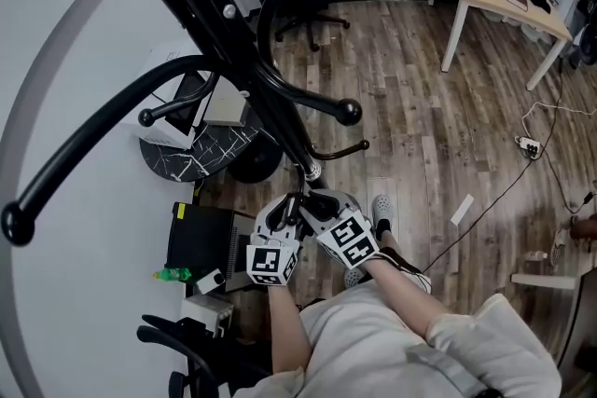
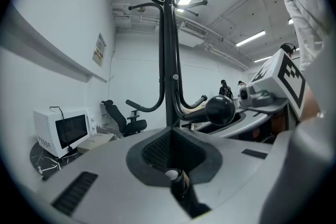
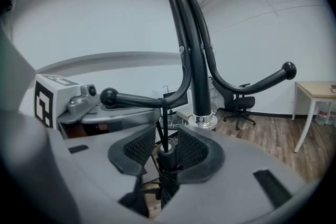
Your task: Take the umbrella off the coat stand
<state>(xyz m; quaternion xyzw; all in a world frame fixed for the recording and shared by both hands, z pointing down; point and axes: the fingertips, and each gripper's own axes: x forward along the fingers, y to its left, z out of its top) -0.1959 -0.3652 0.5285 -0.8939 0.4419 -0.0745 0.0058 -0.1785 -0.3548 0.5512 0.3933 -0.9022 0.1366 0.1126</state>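
One umbrella [image 3: 167,161] inside parted right tool [image 3: 166,140], hidden from head view; left tool [image 2: 170,140] closed.

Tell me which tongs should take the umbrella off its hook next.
Right. The right tongs stand open around the top of the umbrella, just under its strap on the hook. The left tongs are shut, nothing clearly held.
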